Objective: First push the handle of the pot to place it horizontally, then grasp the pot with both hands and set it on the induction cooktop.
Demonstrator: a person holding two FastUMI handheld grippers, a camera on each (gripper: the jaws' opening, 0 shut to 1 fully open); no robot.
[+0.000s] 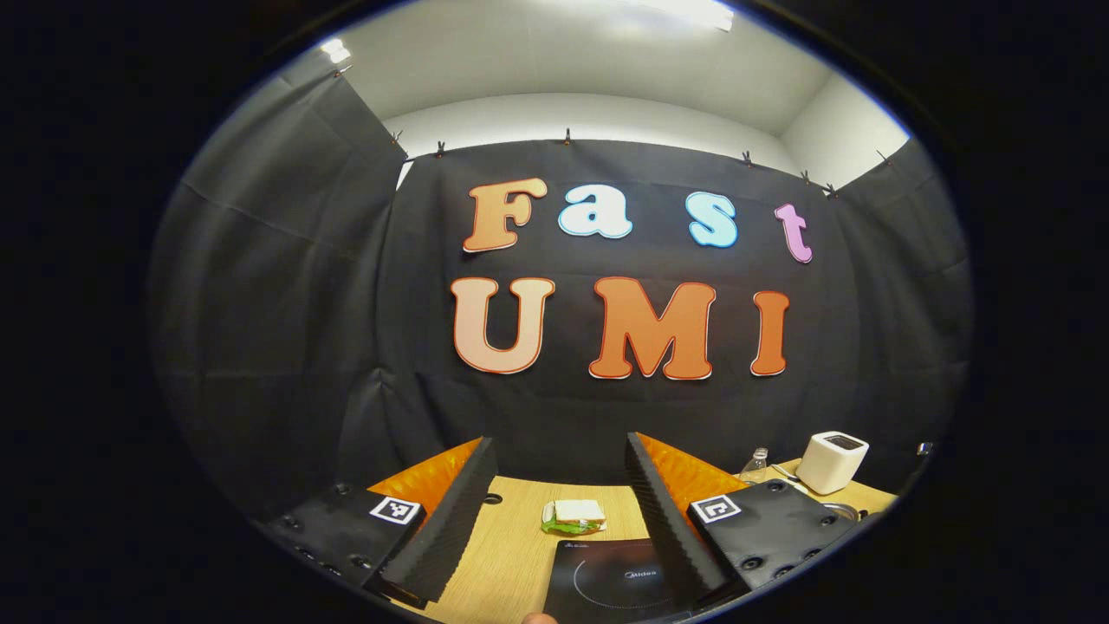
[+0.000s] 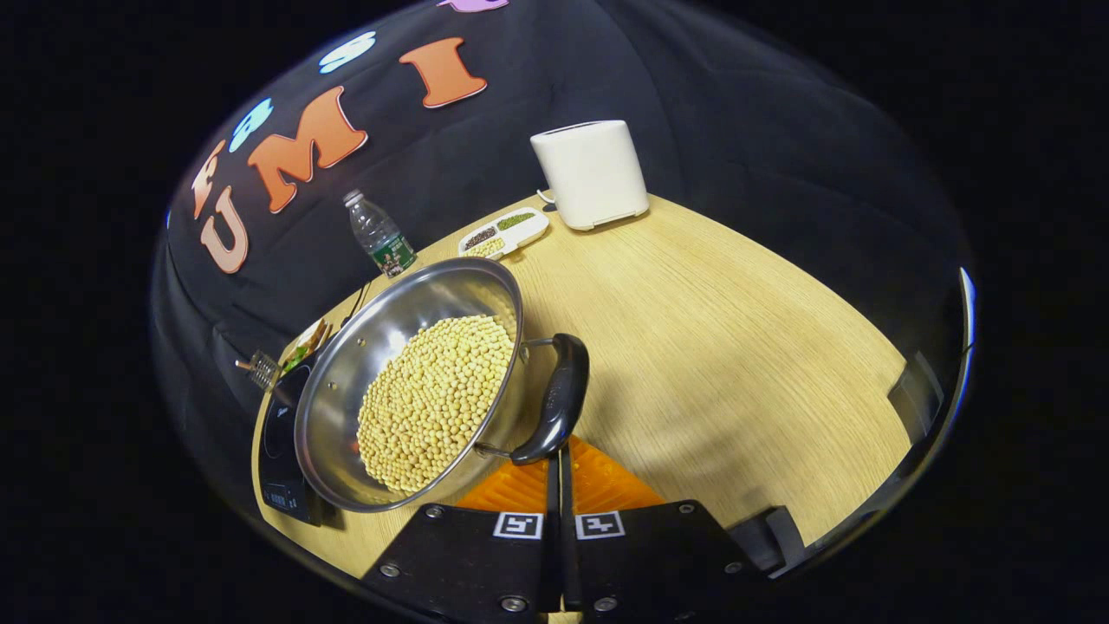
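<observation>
- the pot (image 2: pixel 416 390), full of beans, sits on the counter (image 2: pixel 736 347), its far edge overlapping the cooktop (image 2: pixel 282 442).
- its near handle (image 2: pixel 559 399) stands just ahead of our right gripper (image 2: pixel 554 468); the handle's long axis runs across the fingers' line.
- we judge the right hand nearer, so it makes the push.
- right fingers together, tips at the handle; contact we cannot tell.
- left gripper (image 1: pixel 561 485) hangs above the cooktop (image 1: pixel 606 581), fingers wide apart, holding nothing.
</observation>
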